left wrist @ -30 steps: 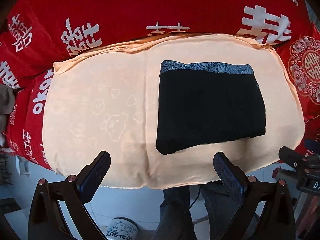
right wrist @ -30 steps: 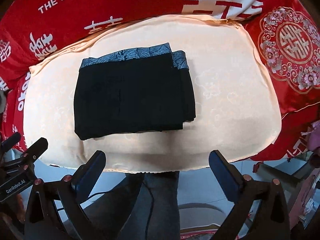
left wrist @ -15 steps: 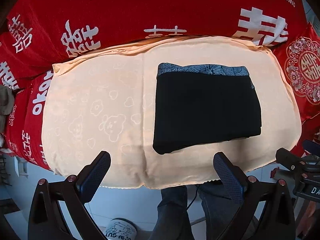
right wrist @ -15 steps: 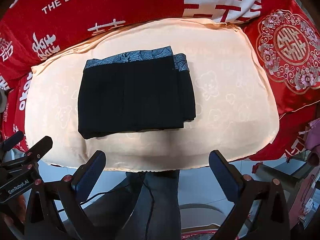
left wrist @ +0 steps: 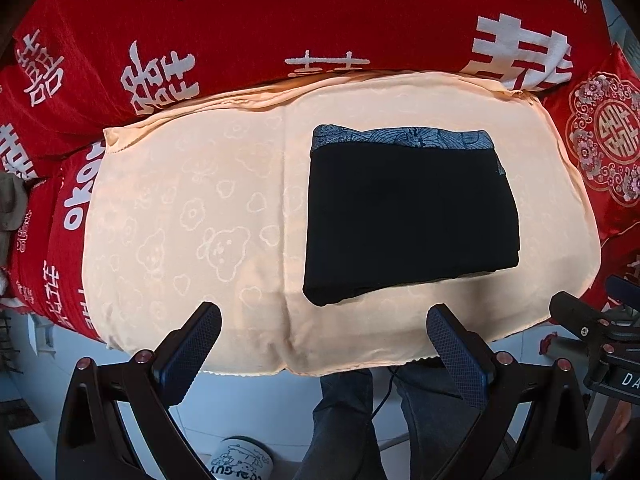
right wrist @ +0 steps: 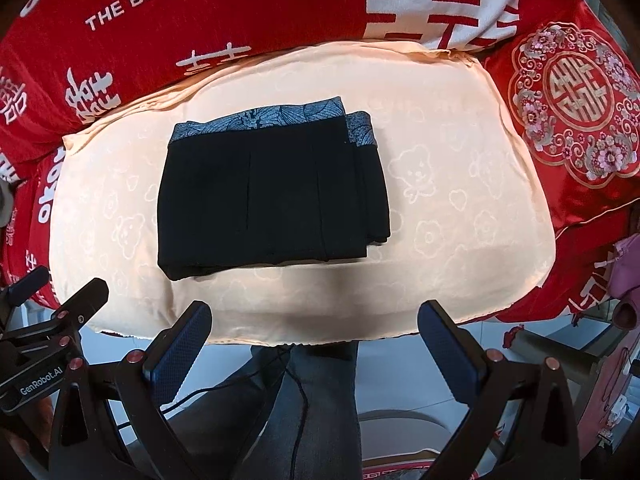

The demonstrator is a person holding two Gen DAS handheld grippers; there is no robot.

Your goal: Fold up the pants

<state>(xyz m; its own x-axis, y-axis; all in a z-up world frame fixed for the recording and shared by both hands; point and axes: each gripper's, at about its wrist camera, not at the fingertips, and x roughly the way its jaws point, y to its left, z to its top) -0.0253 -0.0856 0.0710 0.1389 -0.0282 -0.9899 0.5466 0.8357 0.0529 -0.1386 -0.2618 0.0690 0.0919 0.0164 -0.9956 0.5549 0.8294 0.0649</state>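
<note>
The black pants (left wrist: pixel 408 212) lie folded into a flat rectangle on the peach cloth (left wrist: pixel 192 216), with a blue patterned waistband along the far edge. In the right wrist view the pants (right wrist: pixel 272 196) sit left of centre on the cloth (right wrist: pixel 460 208). My left gripper (left wrist: pixel 324 344) is open and empty, held off the cloth's near edge, apart from the pants. My right gripper (right wrist: pixel 316 344) is open and empty too, also short of the near edge.
A red blanket with white lettering (left wrist: pixel 280 32) surrounds the cloth. A red embroidered cushion (right wrist: pixel 572 112) lies at the right. The person's legs (right wrist: pixel 312 408) and a cable show below the near edge. A white cup (left wrist: pixel 240 460) stands on the floor.
Both grippers have drawn slightly back and away from the cloth, so the pants look a little smaller and farther. The pants have not moved. Both grippers stay open.
</note>
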